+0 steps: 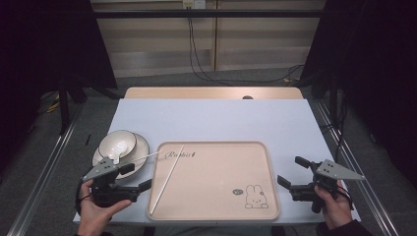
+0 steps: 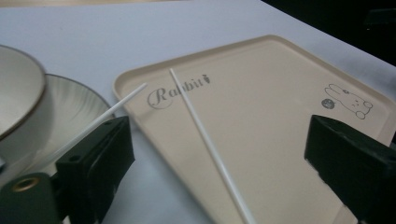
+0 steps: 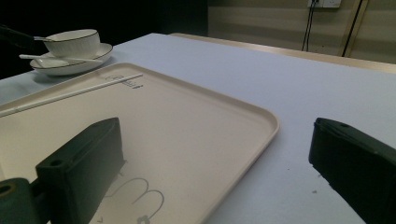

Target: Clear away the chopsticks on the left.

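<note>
The tray (image 1: 216, 196) is a shallow, rounded-corner rectangle of matte beige plastic with a raised rim, printed with script lettering at its far left and a line-drawn rabbit (image 1: 255, 196) at its near right. It lies on a smooth pale-blue table cover (image 1: 216, 118).

One chopstick (image 1: 166, 181) is a thin, straight, white rod of smooth finish. It lies flat inside the tray along the tray's left side, running from the near left corner up to the lettering. A second chopstick (image 1: 142, 158) of the same kind bridges the tray's far left rim and a ribbed white saucer (image 1: 140, 147) just left of the tray. The saucer carries a glossy white bowl (image 1: 117, 144) with a dark rim line.

The left gripper (image 1: 137, 178) is held level just left of the tray, jaws spread wide and holding nothing, aimed across the tray. The right gripper (image 1: 290, 172) is held level just right of the tray, jaws spread, nothing between them.
</note>
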`<move>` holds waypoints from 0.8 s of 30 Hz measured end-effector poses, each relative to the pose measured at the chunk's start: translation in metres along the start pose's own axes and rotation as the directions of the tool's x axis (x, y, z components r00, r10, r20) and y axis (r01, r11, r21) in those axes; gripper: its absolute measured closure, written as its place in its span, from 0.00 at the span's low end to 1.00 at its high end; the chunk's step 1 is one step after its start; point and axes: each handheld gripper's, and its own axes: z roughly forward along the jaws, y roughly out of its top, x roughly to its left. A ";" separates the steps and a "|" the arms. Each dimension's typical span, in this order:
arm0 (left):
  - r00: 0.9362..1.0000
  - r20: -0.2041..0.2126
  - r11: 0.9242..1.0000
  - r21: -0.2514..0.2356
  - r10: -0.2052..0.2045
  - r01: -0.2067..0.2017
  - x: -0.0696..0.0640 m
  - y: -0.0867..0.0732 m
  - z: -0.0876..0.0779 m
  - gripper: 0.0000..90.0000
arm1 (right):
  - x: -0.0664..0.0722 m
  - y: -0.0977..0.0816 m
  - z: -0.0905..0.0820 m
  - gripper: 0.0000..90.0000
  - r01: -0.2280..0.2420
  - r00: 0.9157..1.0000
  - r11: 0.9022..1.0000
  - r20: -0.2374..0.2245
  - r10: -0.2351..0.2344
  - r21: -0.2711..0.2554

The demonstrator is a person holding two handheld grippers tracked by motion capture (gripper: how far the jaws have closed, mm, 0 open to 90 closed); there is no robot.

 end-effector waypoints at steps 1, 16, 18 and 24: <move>1.000 -0.001 1.000 0.003 0.011 -0.011 0.005 -0.001 -0.006 0.06 | 0.000 0.000 0.000 0.03 -0.003 1.000 1.000 0.000 0.003 0.001; 0.991 -0.080 0.994 0.034 0.110 -0.107 0.061 -0.001 -0.060 0.11 | 0.000 0.000 0.000 0.03 -0.005 1.000 1.000 -0.003 0.005 0.003; 0.992 -0.060 0.993 0.049 0.112 -0.109 0.070 -0.001 -0.062 0.10 | 0.001 0.000 0.000 0.03 -0.009 1.000 1.000 -0.001 0.009 0.002; 0.977 0.009 0.965 0.150 0.215 -0.214 0.090 -0.005 -0.058 0.18 | 0.000 0.000 0.001 0.03 -0.007 1.000 1.000 0.002 0.007 0.002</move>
